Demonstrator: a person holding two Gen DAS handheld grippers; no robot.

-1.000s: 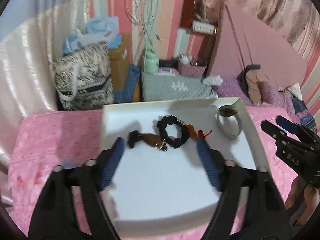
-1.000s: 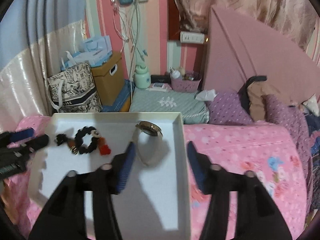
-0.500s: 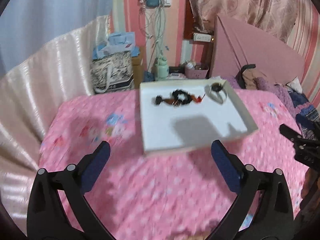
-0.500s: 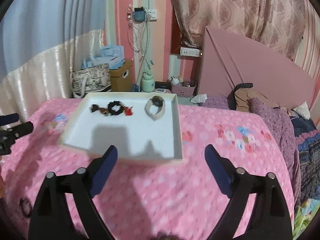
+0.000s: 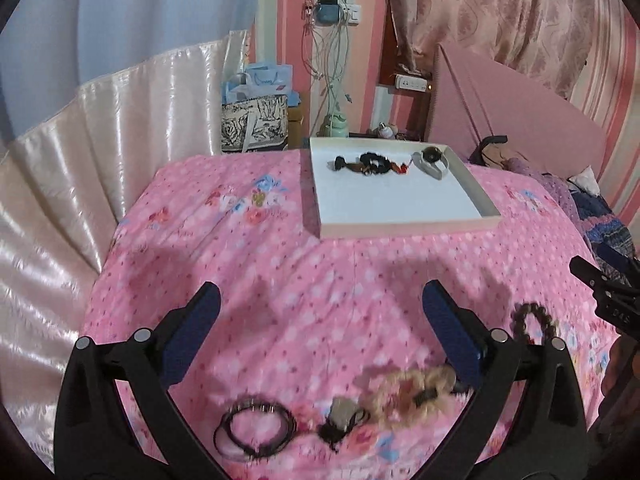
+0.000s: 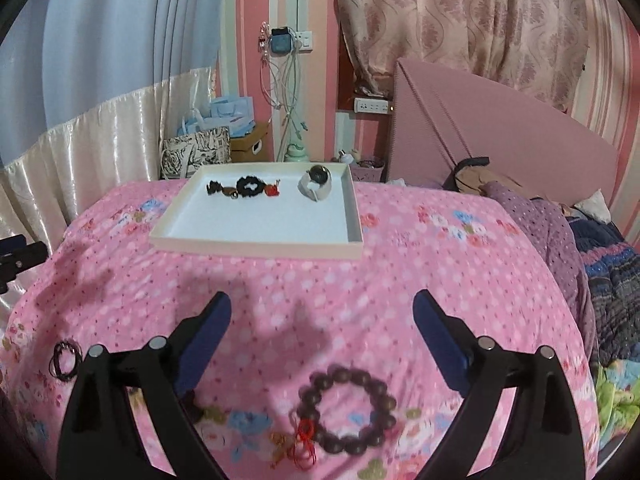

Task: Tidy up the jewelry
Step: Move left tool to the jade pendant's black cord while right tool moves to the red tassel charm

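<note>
A white tray [image 5: 404,227] [image 6: 256,245] lies far back on the pink bedspread. In it lie a black bead bracelet with a red charm [image 5: 376,163] [image 6: 249,186] and a white-strapped watch [image 5: 433,159] [image 6: 317,184]. My left gripper [image 5: 320,330] is open and empty above the bedspread. Below it lie a thin black bangle [image 5: 254,426], a small dark hair tie [image 5: 342,424] and a cream scrunchie [image 5: 408,394]. My right gripper [image 6: 322,334] is open and empty just behind a brown bead bracelet with red cord [image 6: 347,410], which also shows in the left wrist view [image 5: 536,322].
The bed's left edge drops to a cream satin curtain [image 5: 80,152]. Bags and boxes [image 5: 256,120] stand behind the bed. A pink headboard [image 6: 500,128] and piled purple clothes [image 6: 552,220] are on the right. The black bangle also shows at the left of the right wrist view [image 6: 64,360].
Both grippers have pulled back from over the tray toward the near end of the bed. The tray now looks far away, and loose jewelry has come into view below them.
</note>
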